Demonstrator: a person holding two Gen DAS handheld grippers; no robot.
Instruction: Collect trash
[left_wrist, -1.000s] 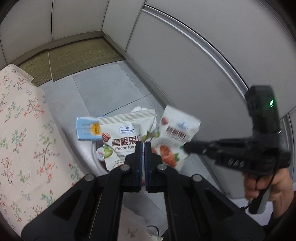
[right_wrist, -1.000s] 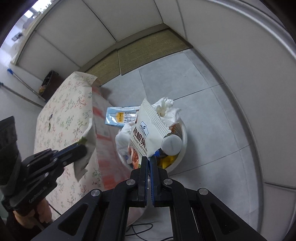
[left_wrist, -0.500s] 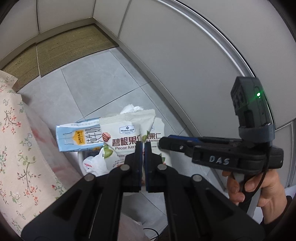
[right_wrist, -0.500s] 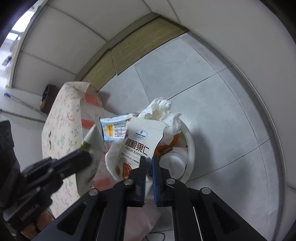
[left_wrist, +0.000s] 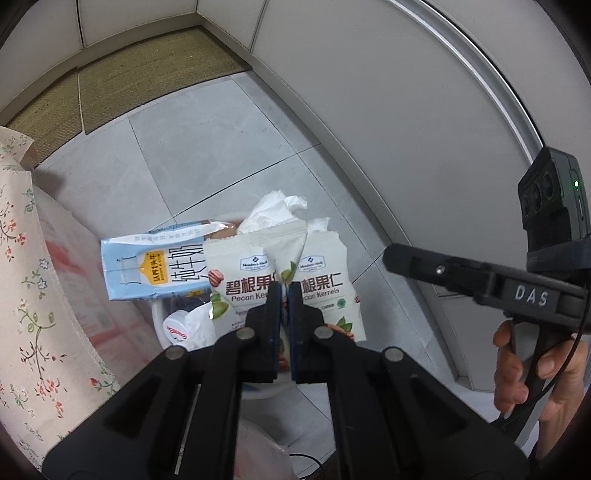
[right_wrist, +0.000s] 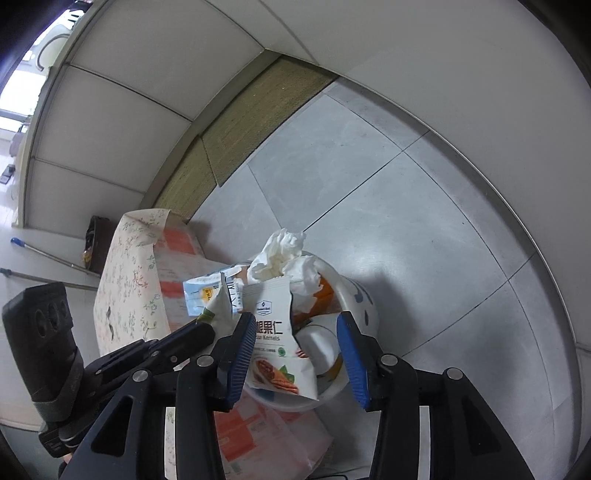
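Note:
A white trash bin (right_wrist: 364, 306) stands on the floor, overfull with crumpled tissue (right_wrist: 282, 254), a blue milk carton (left_wrist: 155, 269) and other rubbish. My left gripper (left_wrist: 282, 291) is shut on a white pecan kernels packet (left_wrist: 240, 284) and holds it above the bin. A second pecan packet (right_wrist: 275, 354) rests in the bin, also seen in the left wrist view (left_wrist: 327, 284). My right gripper (right_wrist: 297, 350) is open and empty just above that packet; in the left wrist view it (left_wrist: 391, 256) sits to the right.
A table with a floral cloth (left_wrist: 22, 295) stands left of the bin, also visible in the right wrist view (right_wrist: 125, 280). A white wall (left_wrist: 406, 110) curves along the right. A green mat (left_wrist: 140, 74) lies on the grey tiled floor beyond. Cables lie by the bin's base.
My right gripper opened and let go of its pecan packet, which dropped into the bin. My left gripper moved closer over the bin, still holding its packet.

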